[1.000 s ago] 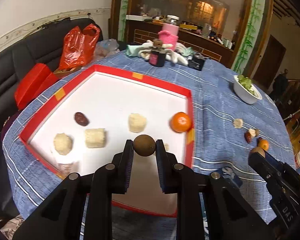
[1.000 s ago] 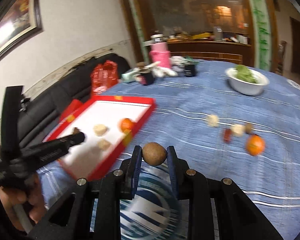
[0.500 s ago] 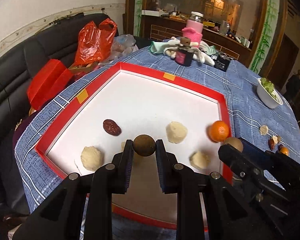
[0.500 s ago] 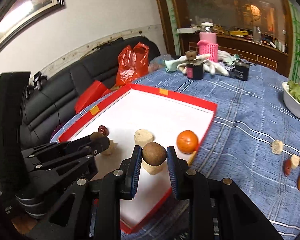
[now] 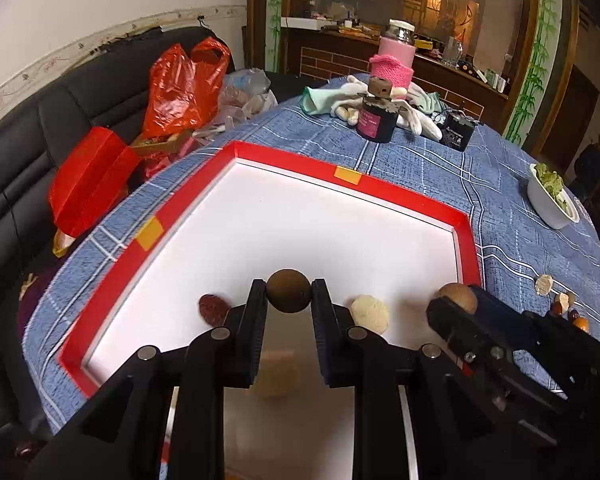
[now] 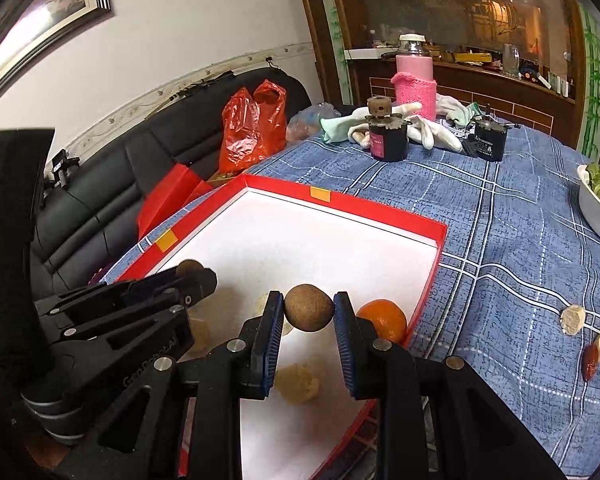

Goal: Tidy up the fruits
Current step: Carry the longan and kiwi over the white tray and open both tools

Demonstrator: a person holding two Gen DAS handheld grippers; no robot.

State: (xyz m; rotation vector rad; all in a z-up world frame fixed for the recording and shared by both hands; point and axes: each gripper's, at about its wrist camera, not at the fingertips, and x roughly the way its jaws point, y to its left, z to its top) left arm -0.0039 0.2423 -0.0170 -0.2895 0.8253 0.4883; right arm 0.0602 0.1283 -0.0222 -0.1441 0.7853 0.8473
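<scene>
Both claws were clamped on fruit: left gripper pinched a dark brown round fruit and right gripper squeezed a lighter brown one, each hanging over the white floor of the red-rimmed tray. Down in the tray sat a dark red date, a couple of pale lumpy pieces and an orange tucked by the right rim. More bits of fruit lay scattered on the blue checked tablecloth off to the right, near a white bowl of greens.
</scene>
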